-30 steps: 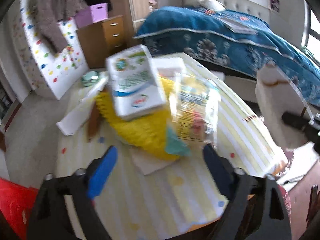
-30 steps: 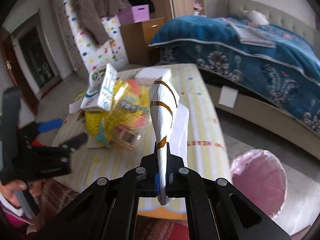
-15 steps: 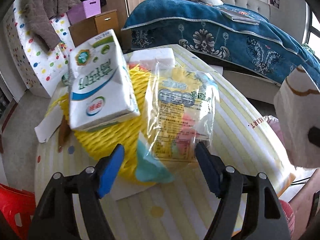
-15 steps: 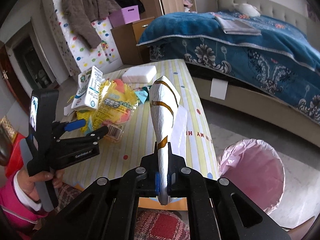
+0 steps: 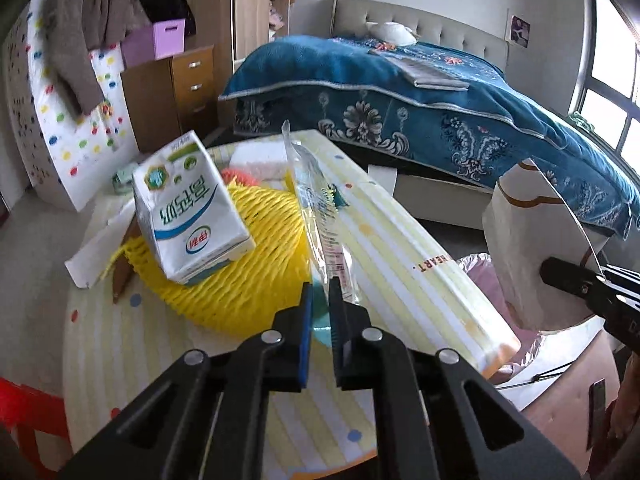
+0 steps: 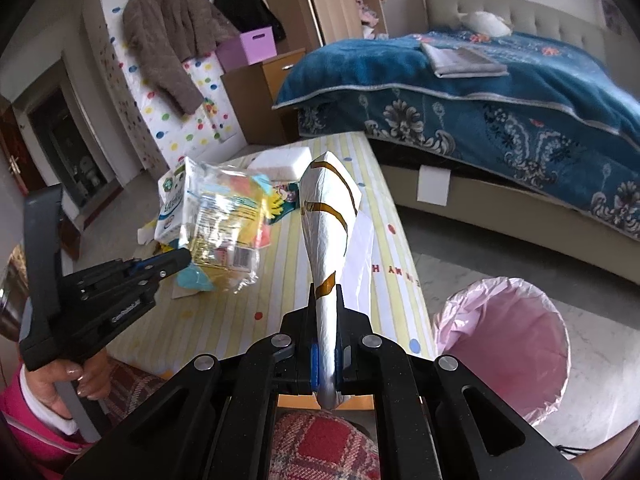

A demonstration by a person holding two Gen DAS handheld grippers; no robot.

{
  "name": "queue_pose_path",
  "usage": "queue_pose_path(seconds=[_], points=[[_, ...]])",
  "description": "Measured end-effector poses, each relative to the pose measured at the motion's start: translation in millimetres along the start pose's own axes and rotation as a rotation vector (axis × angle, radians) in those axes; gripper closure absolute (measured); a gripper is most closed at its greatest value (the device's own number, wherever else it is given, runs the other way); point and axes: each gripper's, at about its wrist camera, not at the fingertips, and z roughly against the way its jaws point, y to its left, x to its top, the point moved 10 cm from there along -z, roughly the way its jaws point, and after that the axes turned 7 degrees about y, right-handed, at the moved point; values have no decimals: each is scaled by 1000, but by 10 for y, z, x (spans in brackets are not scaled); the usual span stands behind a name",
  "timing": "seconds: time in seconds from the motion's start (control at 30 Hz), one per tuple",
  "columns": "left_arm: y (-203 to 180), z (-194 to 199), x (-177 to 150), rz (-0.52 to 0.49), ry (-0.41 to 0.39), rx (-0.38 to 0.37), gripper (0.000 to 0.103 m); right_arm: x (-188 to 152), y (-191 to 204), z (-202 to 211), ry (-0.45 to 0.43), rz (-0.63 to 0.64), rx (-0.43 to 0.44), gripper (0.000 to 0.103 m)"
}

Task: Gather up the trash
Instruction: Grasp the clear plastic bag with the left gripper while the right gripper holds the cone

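Striped counter [image 6: 394,216]: long right edge running from 12 o'clock down toward 5 o'clock in the right wrist view, bare floor beyond it, then the bed [image 6: 500,92] well apart across that gap. Pink-lined trash bin [image 6: 508,344] standing on the floor just beside the counter's near right corner, mouth open upward, at 4 o'clock. Near stretch of the counter, between the trash pile and the front edge, carrying only dots and stripes. Left edge partly hidden; red chair [image 5: 24,412] at 8 o'clock in the left wrist view.

Left hand-held gripper [image 5: 320,300]: fingers nearly together, clamped on the lower edge of a clear snack bag [image 5: 316,208], seen edge-on and standing up from the fingers toward 12 o'clock. From the right wrist view, same bag [image 6: 224,220] lifted off the counter surface, printed face toward the camera. Milk carton [image 5: 188,208] tilted on a yellow foam net [image 5: 256,264] just left of the bag, at 10 o'clock. White foam block [image 5: 260,156] behind the pile at 12 o'clock.

Right hand-held gripper [image 6: 326,344]: fingers pinched on the narrow end of a white wrapper with gold bands [image 6: 326,208], rolled to a cone, pointing toward 12 o'clock above the counter's right edge. Flat white paper [image 6: 360,248] just behind the wrapper; contact between them impossible to tell.
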Motion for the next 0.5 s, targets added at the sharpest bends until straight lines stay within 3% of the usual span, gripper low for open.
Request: queue_pose_path(seconds=[0.3, 0.5], points=[[-434, 400, 184, -100, -110, -52, 102, -87, -341, 283, -50, -75, -58, 98], [-848, 437, 200, -207, -120, -101, 103, -171, -620, 419, -71, -131, -103, 98]])
